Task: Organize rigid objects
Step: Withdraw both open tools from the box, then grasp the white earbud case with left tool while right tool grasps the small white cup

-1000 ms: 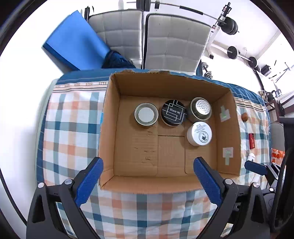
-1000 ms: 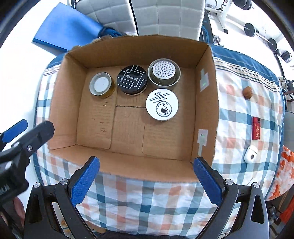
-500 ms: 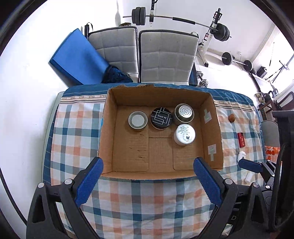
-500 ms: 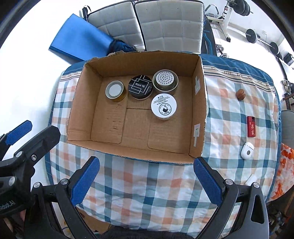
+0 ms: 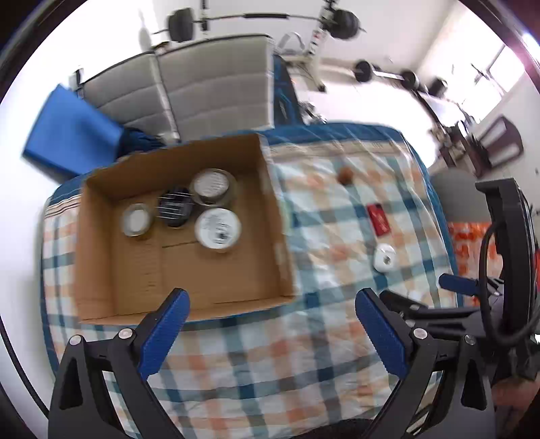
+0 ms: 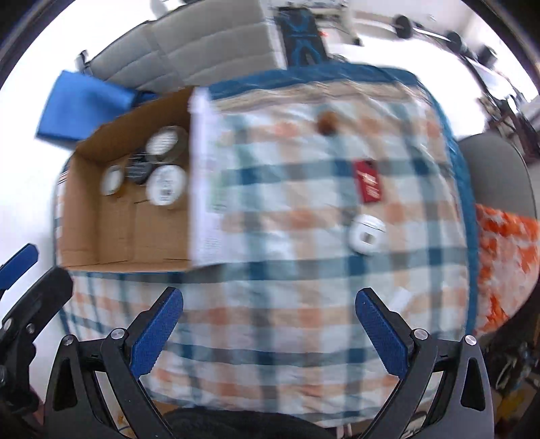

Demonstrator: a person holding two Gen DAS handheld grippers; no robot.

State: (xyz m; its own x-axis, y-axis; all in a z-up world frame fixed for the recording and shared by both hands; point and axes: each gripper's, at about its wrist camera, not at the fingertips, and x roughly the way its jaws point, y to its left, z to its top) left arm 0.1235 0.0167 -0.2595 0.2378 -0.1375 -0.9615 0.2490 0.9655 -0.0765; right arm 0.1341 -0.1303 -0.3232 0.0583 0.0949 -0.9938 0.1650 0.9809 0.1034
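A cardboard box (image 5: pixel 101 256) stands on the checked cloth and holds several round tins, among them a white-lidded one (image 5: pixel 217 229), a black one (image 5: pixel 175 206) and a perforated-lid one (image 5: pixel 211 185). On the cloth right of the box lie a brown nut-like ball (image 5: pixel 346 175), a red flat case (image 5: pixel 379 219) and a white earbud case (image 5: pixel 384 258). These also show in the right wrist view: ball (image 6: pixel 327 123), red case (image 6: pixel 368 182), white case (image 6: pixel 366 234), box (image 6: pixel 84 236). My left gripper (image 5: pixel 271 324) and right gripper (image 6: pixel 270 324) are open and empty above the cloth's near part.
Grey padded seats (image 5: pixel 209 87) and a blue mat (image 5: pixel 67 135) stand behind the table. Gym weights (image 5: pixel 344 25) line the back wall. An orange patterned cloth (image 6: pixel 503 256) lies off the right edge. The table's near edge is close below both grippers.
Both grippers have pulled back from the box and swung right. The loose items on the cloth now sit near the middle of both views. Both views are motion-blurred.
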